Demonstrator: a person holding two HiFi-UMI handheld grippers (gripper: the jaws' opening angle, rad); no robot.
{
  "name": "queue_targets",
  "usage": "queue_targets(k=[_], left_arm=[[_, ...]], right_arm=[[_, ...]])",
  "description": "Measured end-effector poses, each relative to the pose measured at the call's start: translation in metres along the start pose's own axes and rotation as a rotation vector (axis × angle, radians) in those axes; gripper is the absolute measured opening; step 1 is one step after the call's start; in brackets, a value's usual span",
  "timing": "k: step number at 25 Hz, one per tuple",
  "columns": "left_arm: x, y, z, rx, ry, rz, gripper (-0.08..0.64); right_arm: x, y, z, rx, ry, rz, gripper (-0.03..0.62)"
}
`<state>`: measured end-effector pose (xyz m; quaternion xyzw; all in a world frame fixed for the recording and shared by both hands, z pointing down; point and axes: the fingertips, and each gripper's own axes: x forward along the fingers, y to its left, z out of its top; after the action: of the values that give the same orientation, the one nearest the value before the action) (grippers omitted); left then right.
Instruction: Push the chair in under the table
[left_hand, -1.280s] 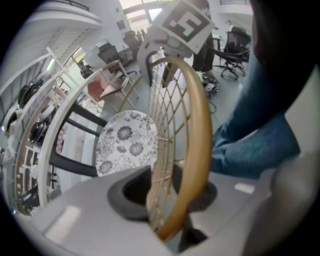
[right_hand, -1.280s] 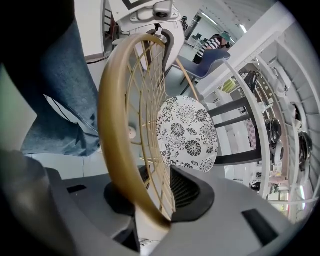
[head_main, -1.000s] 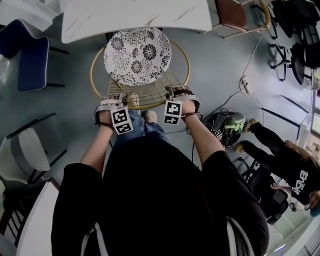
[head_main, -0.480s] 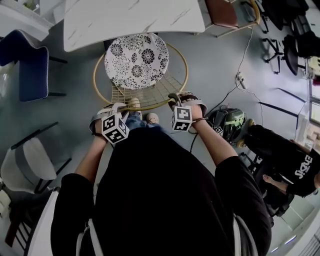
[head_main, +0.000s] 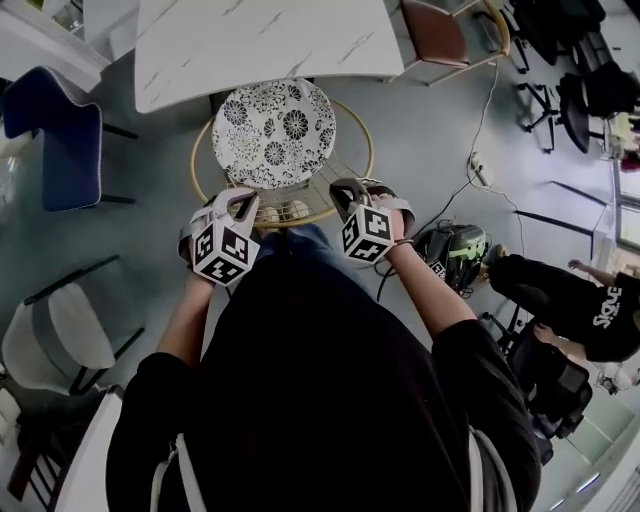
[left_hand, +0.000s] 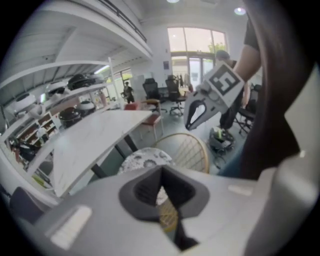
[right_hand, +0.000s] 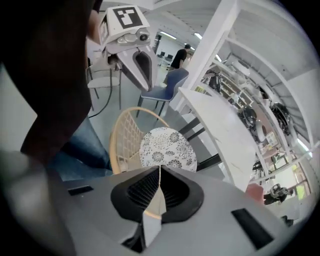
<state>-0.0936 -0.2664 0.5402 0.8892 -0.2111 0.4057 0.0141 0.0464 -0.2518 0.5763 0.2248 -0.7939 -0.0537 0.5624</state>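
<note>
The round wicker chair with floral cushion (head_main: 275, 135) stands mostly out from the white marble table (head_main: 260, 45), its backrest (head_main: 310, 180) away from it, where left tongs (head_main: 238, 205) and right tongs (head_main: 348, 190), just clenched empty, hover equally near.

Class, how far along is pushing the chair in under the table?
Done: the chair faces the table, seat front at the tabletop edge. In hand: nothing; the left gripper and right gripper have just closed, empty, above the rattan back. Left: most of the seat shows outside the table, so it probably needs pushing further.
</note>
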Motion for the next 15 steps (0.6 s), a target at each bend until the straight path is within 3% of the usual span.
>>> queue_targets(k=[7, 15], left_arm=[[-0.029, 0.050, 0.072, -0.021, -0.157, 0.206, 0.008], [-0.078, 0.089, 0.154, -0.059, -0.364, 0.403, 0.008]], right_arm=[[-0.058, -0.082, 0.072, 0.106, -0.223, -0.225, 0.023], [-0.136, -0.164, 0.120, 0.326, -0.507, -0.451, 0.022]])
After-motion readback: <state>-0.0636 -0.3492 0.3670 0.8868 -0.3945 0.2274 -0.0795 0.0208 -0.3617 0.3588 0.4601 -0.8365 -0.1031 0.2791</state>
